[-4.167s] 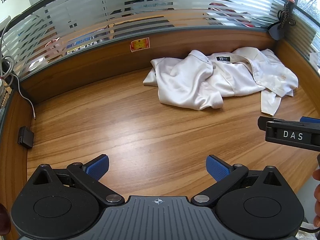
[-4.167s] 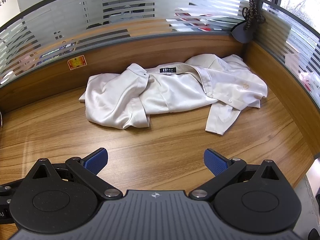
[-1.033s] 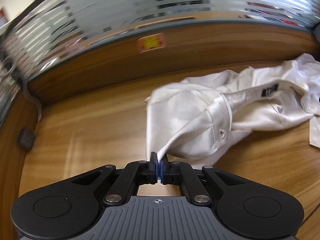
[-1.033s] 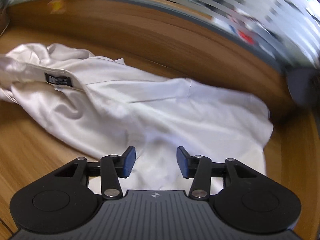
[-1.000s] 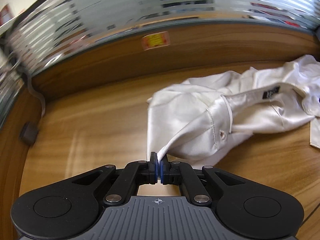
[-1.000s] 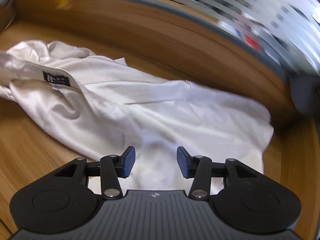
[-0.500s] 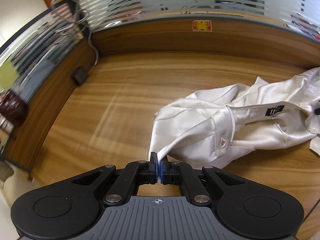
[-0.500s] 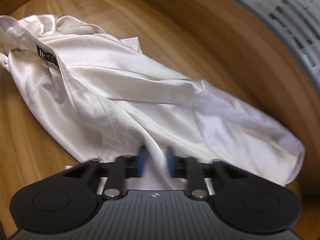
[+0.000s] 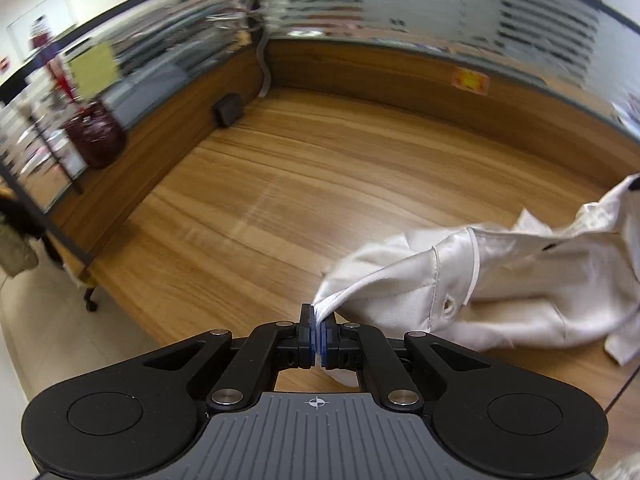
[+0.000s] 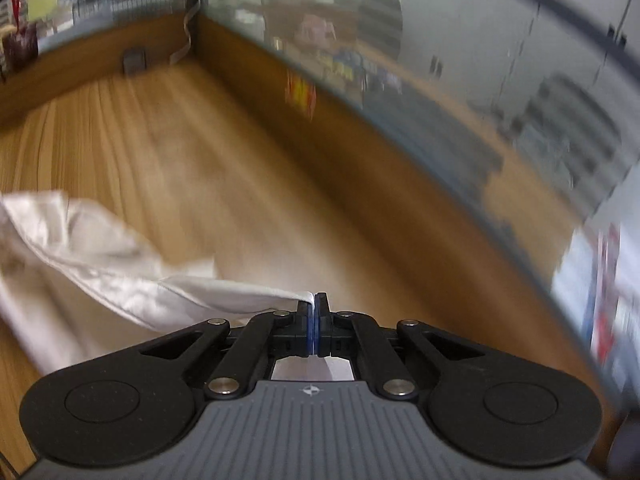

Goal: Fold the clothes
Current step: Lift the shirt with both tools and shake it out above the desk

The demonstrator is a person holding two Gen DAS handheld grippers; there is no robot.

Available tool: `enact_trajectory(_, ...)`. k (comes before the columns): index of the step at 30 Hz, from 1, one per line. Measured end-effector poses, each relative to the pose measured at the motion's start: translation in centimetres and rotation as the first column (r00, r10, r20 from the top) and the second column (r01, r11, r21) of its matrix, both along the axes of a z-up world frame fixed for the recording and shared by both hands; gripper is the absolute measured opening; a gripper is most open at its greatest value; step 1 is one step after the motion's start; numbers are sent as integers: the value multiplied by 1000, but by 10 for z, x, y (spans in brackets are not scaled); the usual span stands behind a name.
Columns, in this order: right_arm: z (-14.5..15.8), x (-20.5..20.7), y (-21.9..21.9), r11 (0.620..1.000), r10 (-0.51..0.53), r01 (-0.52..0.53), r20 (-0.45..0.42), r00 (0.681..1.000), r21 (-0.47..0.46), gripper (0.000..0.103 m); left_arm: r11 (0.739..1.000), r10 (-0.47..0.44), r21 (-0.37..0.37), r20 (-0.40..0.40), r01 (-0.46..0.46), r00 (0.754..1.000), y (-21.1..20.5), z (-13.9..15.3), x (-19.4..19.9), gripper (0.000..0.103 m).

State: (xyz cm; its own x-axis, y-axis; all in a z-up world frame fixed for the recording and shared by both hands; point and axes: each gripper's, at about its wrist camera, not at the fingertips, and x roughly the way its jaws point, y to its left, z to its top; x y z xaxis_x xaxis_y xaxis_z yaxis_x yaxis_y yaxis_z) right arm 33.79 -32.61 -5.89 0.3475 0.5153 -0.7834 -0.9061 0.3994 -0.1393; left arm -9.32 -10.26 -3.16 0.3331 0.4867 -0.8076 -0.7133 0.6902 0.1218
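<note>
The shirt [image 9: 516,280] is not folded: it lies bunched and creased on the table [image 9: 320,184], part of it lifted off the wood where the two claws hold it, so the laying flat and every fold appear to be left. The left claw [image 9: 318,334] is pressed together on a thin hem edge of the shirt, and cloth fans out from the pinch toward a cuff with a buttonhole and white piping. The right claw [image 10: 313,322] is likewise closed on a corner of the cloth, which runs off to the left in a taut, twisted band; that view is smeared with motion blur, so finer detail there cannot be told. By my reading, the shirt is being drawn out between two held points, a step toward spreading it. The cloth is cream-white, satiny and glossy, thin and limp, with soft rolling wrinkles; it looks slippery and apt to slide from a shallow pinch. The table is smooth wood-grain laminate, mid-brown, ringed by a low wooden wall with striped frosted glass [image 9: 440,4] above. A small black box [image 9: 229,109] sits at the far corner.
</note>
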Motion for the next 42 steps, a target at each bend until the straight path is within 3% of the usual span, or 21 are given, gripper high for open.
enact_trajectory(8, 52, 27, 122, 991, 71, -79, 78, 994, 111, 0, 996, 91, -14, 21, -90, 996, 71, -3, -29, 5)
enact_trajectory(16, 58, 13, 250, 982, 153, -166, 129, 980, 91, 0, 984, 173, -36, 32, -172, 984, 149, -9, -59, 5)
enact_trajectory(28, 11, -19, 457, 967, 247, -253, 117, 962, 39, 0, 956, 280, -89, -26, -281, 960, 255, -39, -88, 5)
enact_trajectory(35, -28, -42, 540, 958, 286, -287, 88, 954, 1, 0, 942, 310, -115, -66, -316, 948, 297, -62, -95, 5)
enact_trajectory(38, -40, -48, 551, 952, 306, -305, 76, 949, -23, 1, 938, 310, -134, -78, -319, 947, 307, -68, -96, 5)
enact_trajectory(41, -48, -62, 563, 943, 333, -330, 86, 939, -44, 6, 939, 301, -148, -89, -311, 949, 313, -72, -95, 5)
enact_trajectory(42, -48, -69, 569, 938, 346, -342, 96, 933, -53, 15, 940, 296, -151, -92, -307, 951, 314, -73, -95, 6)
